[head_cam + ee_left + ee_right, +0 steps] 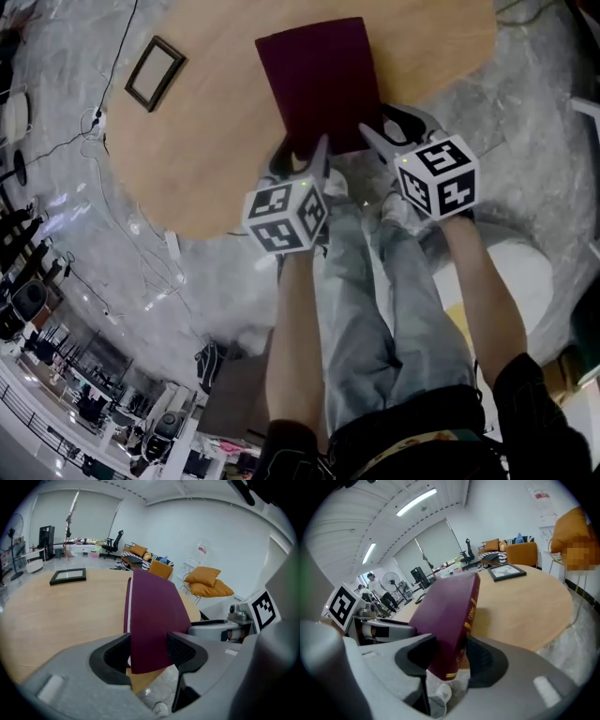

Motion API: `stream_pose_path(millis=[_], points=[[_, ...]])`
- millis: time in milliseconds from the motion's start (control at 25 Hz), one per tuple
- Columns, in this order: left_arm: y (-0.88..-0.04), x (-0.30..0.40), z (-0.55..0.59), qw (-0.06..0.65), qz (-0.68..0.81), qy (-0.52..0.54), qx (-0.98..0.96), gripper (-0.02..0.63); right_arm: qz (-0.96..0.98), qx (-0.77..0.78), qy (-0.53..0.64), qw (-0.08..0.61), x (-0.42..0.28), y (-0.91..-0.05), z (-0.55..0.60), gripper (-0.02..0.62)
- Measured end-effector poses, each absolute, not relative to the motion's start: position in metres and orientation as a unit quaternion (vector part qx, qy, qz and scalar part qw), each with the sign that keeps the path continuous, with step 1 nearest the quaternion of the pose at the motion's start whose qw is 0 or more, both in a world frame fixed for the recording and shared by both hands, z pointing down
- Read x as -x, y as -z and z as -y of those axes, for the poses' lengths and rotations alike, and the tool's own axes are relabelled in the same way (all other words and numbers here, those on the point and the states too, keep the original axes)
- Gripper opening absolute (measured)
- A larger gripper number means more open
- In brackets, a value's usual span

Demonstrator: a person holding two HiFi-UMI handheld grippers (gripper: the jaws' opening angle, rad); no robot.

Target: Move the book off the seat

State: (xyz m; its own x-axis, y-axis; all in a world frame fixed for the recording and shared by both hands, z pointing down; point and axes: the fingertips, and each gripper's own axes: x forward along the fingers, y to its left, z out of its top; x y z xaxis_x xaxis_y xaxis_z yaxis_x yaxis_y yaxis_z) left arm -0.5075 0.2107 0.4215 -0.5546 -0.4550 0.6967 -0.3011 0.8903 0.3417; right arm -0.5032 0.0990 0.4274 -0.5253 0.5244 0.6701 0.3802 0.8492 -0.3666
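Both tongs were closed on the maroon book (319, 80). I had the left gripper (149, 653) pinching its near left corner, jaws set wide across the cover. The right gripper (447, 656) pinched the near right corner at the gold-lettered spine. Beneath them were the person's legs (375, 309) and pale floor (197, 272). The book ran away from the jaws, tilted, its near end past the round wooden table (216, 141)'s near edge. Far left on that table lay a dark picture frame (155, 72), well apart.
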Motion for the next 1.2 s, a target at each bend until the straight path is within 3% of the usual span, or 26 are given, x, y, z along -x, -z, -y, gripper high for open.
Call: stream_pose_path(millis=[440, 560, 720, 760, 840, 1000, 1200], points=[[-0.441, 0.557, -0.249, 0.470, 0.848, 0.120, -0.215, 0.252, 0.856, 0.228, -0.001, 0.464, 0.572, -0.438, -0.140, 0.186], [-0.419, 0.560, -0.268, 0.484, 0.834, 0.120, -0.238, 0.172, 0.853, 0.216, 0.027, 0.474, 0.583, -0.418, -0.152, 0.179], [-0.352, 0.579, -0.299, 0.431, 0.860, 0.141, -0.232, 0.038, 0.860, 0.234, -0.011, 0.453, 0.594, -0.360, -0.178, 0.179], [-0.333, 0.585, -0.302, 0.414, 0.866, 0.151, -0.237, 0.021, 0.864, 0.238, -0.018, 0.443, 0.597, -0.343, -0.183, 0.145], [-0.293, 0.594, -0.306, 0.379, 0.877, 0.162, -0.247, 0.011, 0.876, 0.237, -0.023, 0.420, 0.603, -0.307, -0.190, 0.061], [-0.214, 0.627, -0.309, 0.306, 0.902, 0.154, -0.263, 0.011, 0.904, 0.228, -0.035, 0.359, 0.632, -0.230, -0.194, 0.003], [-0.120, 0.656, -0.322, 0.230, 0.931, 0.138, -0.250, 0.011, 0.931, 0.221, -0.068, 0.283, 0.654, -0.138, -0.198, 0.003]])
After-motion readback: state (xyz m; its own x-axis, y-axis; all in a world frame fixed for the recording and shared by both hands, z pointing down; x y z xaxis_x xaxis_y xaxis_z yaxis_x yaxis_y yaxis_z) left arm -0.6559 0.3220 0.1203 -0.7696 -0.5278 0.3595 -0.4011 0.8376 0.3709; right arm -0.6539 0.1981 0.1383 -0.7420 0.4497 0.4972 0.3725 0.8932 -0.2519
